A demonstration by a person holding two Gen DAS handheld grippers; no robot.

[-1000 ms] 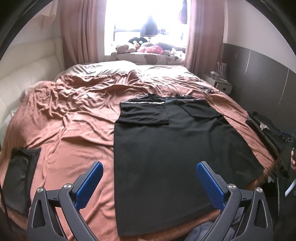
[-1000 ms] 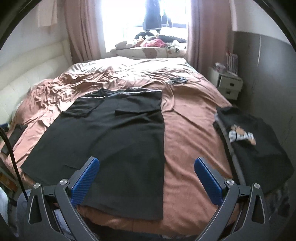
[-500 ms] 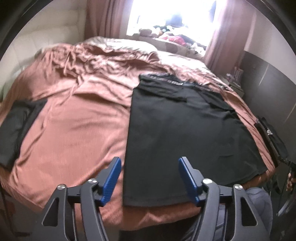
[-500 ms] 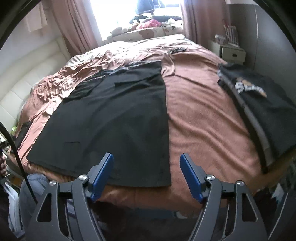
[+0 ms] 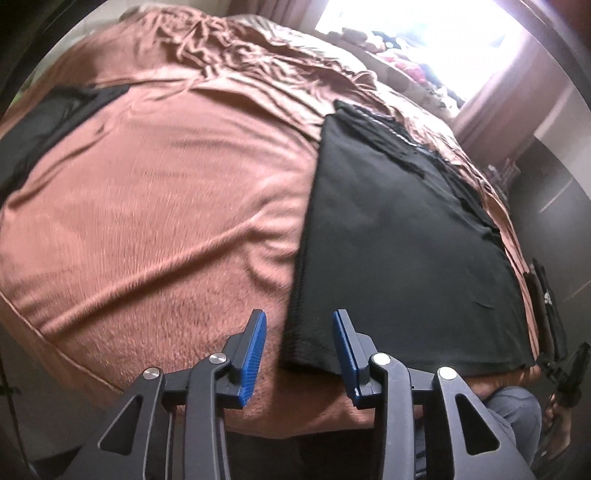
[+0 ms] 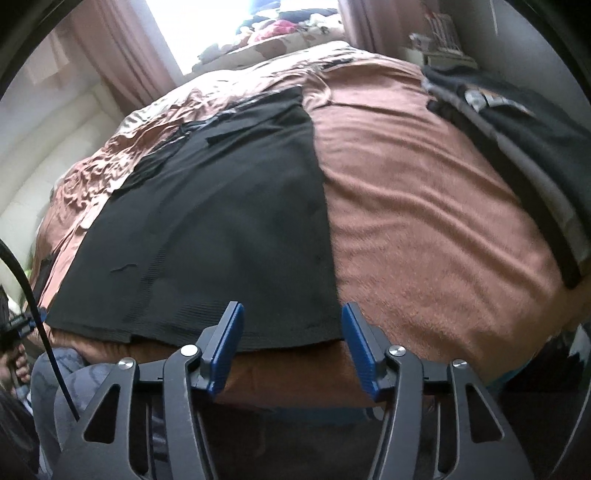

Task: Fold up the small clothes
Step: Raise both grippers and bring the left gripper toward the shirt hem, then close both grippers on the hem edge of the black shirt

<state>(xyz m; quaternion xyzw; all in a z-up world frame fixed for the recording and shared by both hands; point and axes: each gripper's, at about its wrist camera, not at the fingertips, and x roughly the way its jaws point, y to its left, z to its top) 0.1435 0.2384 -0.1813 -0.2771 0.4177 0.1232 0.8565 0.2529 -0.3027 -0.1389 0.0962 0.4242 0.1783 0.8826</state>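
We see a garment [image 5: 399, 236] spread flat on the bed [image 5: 155, 206], its hem along the near edge and its sleeves folded in at the far end. In the left wrist view, a second garment [image 5: 40, 122] lies far left on the bed. In the right wrist view, folded clothes [image 6: 524, 140] are stacked at the right edge, well apart from the flat garment [image 6: 221, 221]. Behind the bed [image 6: 424, 192], a cluttered sill [image 6: 288, 26] sits between curtains [image 6: 122, 55].
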